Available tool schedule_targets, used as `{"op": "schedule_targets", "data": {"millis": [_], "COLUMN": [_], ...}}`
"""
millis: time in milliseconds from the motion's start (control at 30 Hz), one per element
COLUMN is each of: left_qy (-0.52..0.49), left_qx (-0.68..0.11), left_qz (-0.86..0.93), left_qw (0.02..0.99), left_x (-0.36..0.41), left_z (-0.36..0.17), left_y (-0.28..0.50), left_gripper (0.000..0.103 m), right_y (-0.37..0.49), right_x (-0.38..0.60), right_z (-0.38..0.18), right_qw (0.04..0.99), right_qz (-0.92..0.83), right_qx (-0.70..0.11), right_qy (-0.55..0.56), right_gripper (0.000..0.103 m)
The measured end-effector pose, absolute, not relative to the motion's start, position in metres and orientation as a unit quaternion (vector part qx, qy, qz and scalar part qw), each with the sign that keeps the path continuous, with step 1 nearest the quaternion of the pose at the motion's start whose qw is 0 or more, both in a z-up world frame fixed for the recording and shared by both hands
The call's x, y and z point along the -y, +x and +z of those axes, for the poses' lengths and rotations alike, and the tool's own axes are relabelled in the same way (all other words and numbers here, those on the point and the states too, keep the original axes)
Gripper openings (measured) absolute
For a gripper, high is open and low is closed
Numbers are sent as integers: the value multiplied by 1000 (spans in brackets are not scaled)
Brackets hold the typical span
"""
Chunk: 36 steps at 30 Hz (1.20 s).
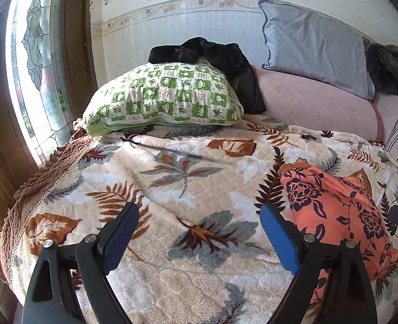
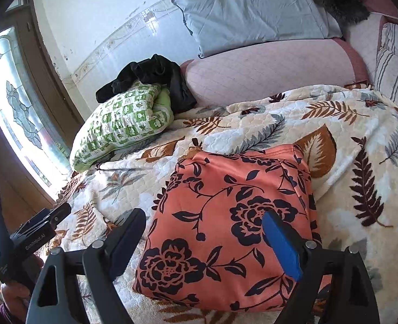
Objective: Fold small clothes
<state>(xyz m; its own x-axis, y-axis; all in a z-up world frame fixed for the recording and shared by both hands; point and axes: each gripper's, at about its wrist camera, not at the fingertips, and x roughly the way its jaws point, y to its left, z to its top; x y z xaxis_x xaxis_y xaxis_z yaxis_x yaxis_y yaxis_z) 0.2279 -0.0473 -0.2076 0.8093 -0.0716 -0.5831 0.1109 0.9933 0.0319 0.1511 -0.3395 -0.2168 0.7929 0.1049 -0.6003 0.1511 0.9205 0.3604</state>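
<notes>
- Nearest in, the right claw [image 2: 204, 239] is seen spread wide and empty, hung above the folded garment with nothing pinched between its dark pad and its blue one.
- The left claw [image 1: 199, 233] is likewise held wide open and empty, off to the garment's left over bare blanket, apparently kept out of the way.
- The orange floral garment [image 2: 226, 229] is laid on the bed as a flat, squarish packet, its edges tucked under; thin, smooth cloth printed with dark blooms, and judged to be folded already.
- Beneath it, a plush quilted blanket [image 2: 347, 140] with a leaf print is spread as the folding surface.
- Further back, a green checked pillow [image 1: 164, 94] is propped up, with dark clothing [image 1: 226, 56] draped over it, possibly waiting its turn.
- Against the wall, a grey pillow [image 1: 315, 46] is leaned.
</notes>
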Motion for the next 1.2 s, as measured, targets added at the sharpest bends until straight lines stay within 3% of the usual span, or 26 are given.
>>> {"op": "schedule_targets", "data": {"millis": [733, 767, 833, 967, 1067, 1100, 1200], "left_qy": [60, 62, 67, 91, 131, 139, 126], "left_qx": [-339, -341, -345, -380, -389, -385, -389], "left_qz": [-94, -96, -101, -116, -111, -108, -112], "left_qw": [934, 933, 931, 913, 905, 906, 906], "left_x": [103, 108, 118, 143, 160, 162, 158], "left_z": [-231, -233, -239, -263, -283, -286, -284], "left_y": [237, 238, 241, 252, 255, 255, 259], "left_gripper": [91, 91, 91, 91, 91, 91, 91], "right_y": [155, 156, 162, 182, 201, 201, 201], "right_x": [350, 353, 358, 382, 403, 409, 416], "right_z": [-221, -222, -224, -245, -285, -288, -276], "right_qw": [923, 922, 918, 893, 843, 841, 844], "right_qz": [-14, -11, -7, -35, -52, -54, -45], "right_qx": [-325, -325, -332, -374, -451, -446, -433], "right_qy": [206, 211, 218, 250, 289, 302, 313], "right_gripper": [88, 85, 58, 53, 47, 42, 42]}}
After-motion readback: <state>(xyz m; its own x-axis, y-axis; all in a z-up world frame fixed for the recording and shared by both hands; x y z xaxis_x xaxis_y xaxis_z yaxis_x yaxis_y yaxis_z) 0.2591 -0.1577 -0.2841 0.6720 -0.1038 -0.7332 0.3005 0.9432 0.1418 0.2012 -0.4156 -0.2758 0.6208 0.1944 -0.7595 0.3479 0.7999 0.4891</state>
